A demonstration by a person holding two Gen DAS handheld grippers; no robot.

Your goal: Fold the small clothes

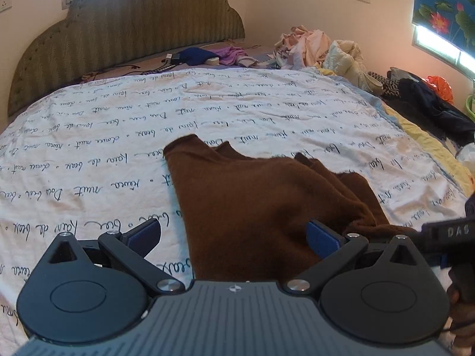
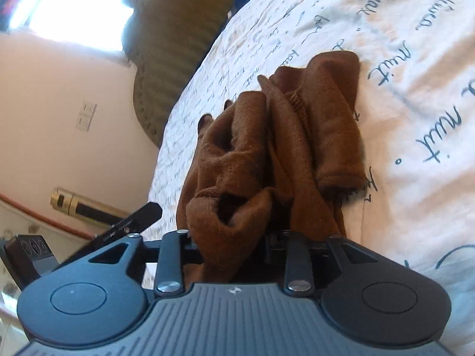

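The brown cloth (image 1: 261, 207) stretches far away, between the wide-open left gripper (image 1: 234, 234); the right gripper (image 2: 237, 237) pinches its near edge.

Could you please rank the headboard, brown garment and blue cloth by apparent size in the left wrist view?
1. Headboard and brown garment: similar; the garment's nearness makes the order unsure.
2. Blue cloth: clearly smallest.
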